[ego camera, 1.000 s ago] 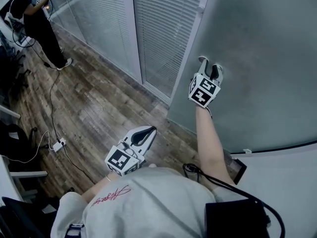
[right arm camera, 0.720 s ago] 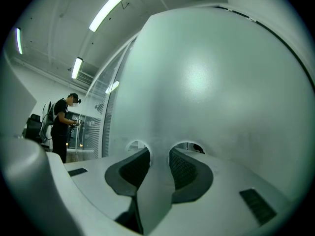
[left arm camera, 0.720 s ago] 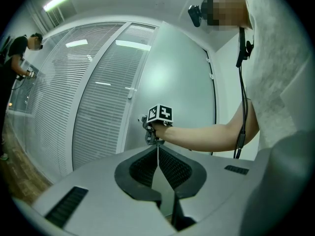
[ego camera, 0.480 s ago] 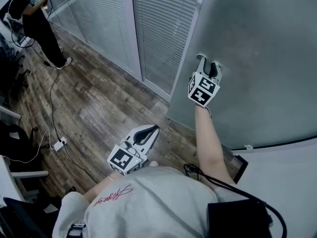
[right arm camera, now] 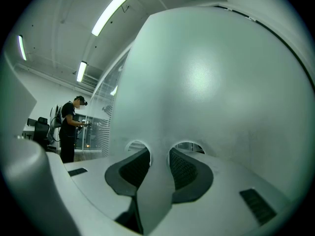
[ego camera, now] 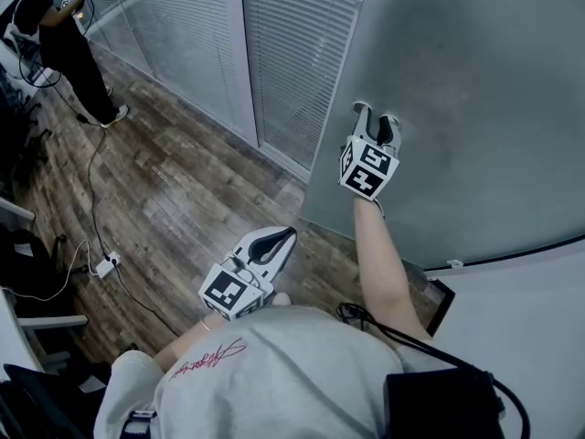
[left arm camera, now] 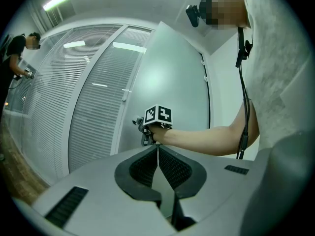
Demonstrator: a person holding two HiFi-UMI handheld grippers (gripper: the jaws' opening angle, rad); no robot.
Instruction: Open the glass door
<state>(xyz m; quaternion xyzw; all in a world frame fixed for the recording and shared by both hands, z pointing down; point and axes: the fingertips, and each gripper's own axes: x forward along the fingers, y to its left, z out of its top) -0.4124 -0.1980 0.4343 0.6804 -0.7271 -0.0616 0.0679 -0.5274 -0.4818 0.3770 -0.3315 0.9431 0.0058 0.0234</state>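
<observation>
Right gripper view: right claw (right arm camera: 158, 152) spread, tips against the frosted glass door (right arm camera: 211, 82), nothing between them. Left gripper view alone shows the left claw (left arm camera: 157, 149) closed, empty, held back from the door. Slatted partition (ego camera: 292, 53) beside the door edge; second person (ego camera: 64, 44) well apart on the wood floor (ego camera: 174, 190). Door has swung slightly further than a second ago.

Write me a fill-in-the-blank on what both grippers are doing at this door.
The right gripper points at the frosted glass door with its jaws standing ____.
On the left gripper, the jaws are pressed ____, holding nothing.
A second person stands at the head view's top ____ corner.
Missing words: apart; together; left.
</observation>
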